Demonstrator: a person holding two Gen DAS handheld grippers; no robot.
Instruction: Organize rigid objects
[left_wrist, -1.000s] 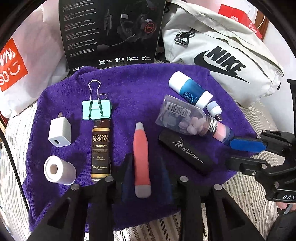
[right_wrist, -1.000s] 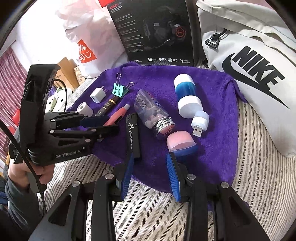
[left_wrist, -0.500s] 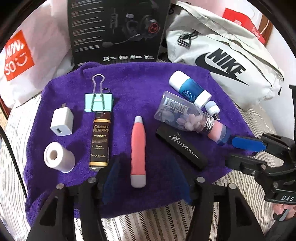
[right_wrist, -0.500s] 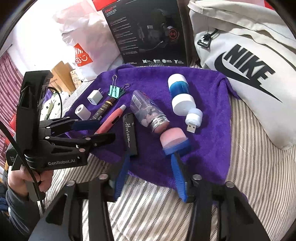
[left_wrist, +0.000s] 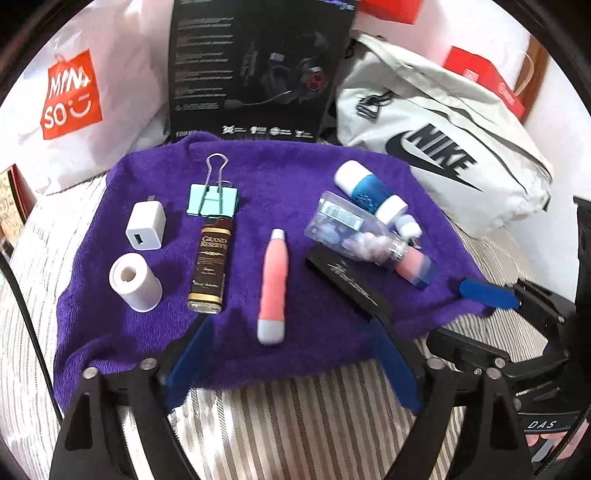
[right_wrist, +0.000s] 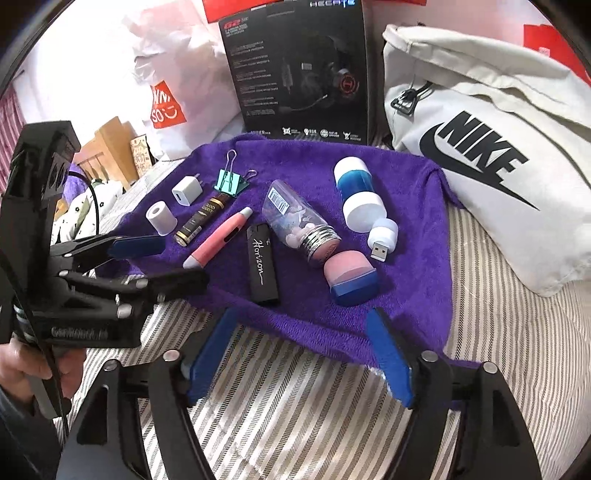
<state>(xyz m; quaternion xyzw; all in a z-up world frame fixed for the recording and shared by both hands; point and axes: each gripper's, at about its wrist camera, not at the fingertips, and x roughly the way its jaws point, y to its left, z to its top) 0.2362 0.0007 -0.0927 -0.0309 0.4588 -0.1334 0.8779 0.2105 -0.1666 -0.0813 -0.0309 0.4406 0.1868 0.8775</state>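
Several small items lie on a purple towel (left_wrist: 295, 177): a white roll (left_wrist: 136, 282), a white charger (left_wrist: 146, 226), a green binder clip (left_wrist: 212, 199), a brown Grand Reserve bottle (left_wrist: 210, 269), a pink pen (left_wrist: 273, 284), a black Horizon lighter (right_wrist: 262, 269), a clear pill bottle (right_wrist: 299, 221), a blue and white container (right_wrist: 356, 192), a small USB light (right_wrist: 382, 236) and a pink and blue block (right_wrist: 351, 277). My left gripper (left_wrist: 291, 365) hangs open over the towel's near edge, before the pen. My right gripper (right_wrist: 299, 350) is open and empty, short of the lighter and block.
A black headset box (left_wrist: 258, 70) stands behind the towel, with a white Miniso bag (left_wrist: 74, 96) to its left and a grey Nike bag (left_wrist: 443, 147) to its right. The towel lies on striped bedding (right_wrist: 295, 406). A hand (right_wrist: 22, 369) holds the left gripper's handle.
Both grippers have drawn back from the towel toward its near edge, and their fingers have spread wider. The objects on the towel have not moved.
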